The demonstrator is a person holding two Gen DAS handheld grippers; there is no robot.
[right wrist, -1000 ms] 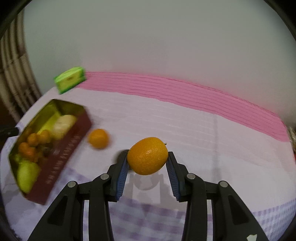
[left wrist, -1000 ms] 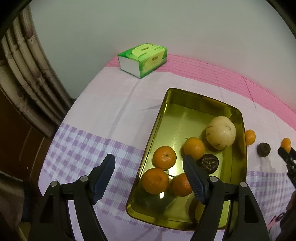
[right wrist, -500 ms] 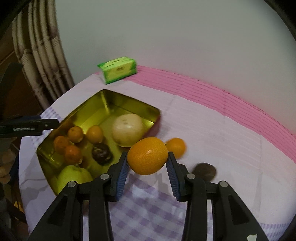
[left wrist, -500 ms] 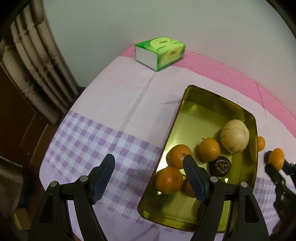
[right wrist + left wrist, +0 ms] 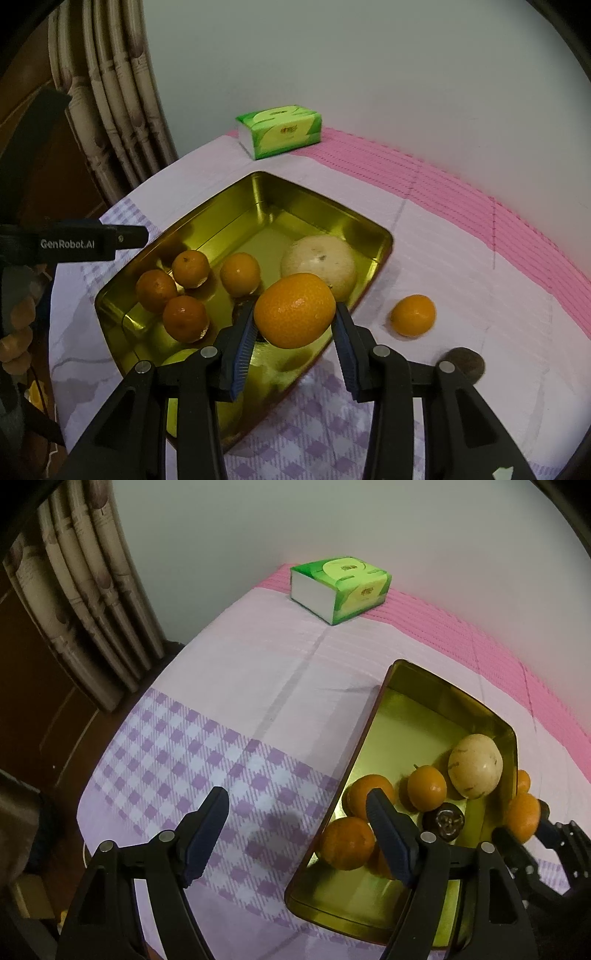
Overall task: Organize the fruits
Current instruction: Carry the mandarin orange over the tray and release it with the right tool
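Observation:
My right gripper (image 5: 293, 332) is shut on an orange mandarin (image 5: 294, 310) and holds it above the near right rim of the gold tray (image 5: 321, 199). The tray holds several mandarins (image 5: 190, 268), a pale round fruit (image 5: 319, 264) and a dark fruit (image 5: 443, 819). Another mandarin (image 5: 413, 315) and a dark round fruit (image 5: 464, 363) lie on the cloth right of the tray. My left gripper (image 5: 297, 830) is open and empty, straddling the tray's left edge (image 5: 364, 734). In the left wrist view the right gripper holds its mandarin (image 5: 522, 816) at the tray's right side.
A green tissue box (image 5: 279, 131) stands at the back of the table near the wall. Curtains (image 5: 92, 602) hang to the left beyond the table edge. The cloth (image 5: 221, 686) is white, pink and purple checked.
My right gripper has carried the mandarin left, from above the cloth to above the tray's rim. My left gripper has drifted left, off the tray's middle to its left edge.

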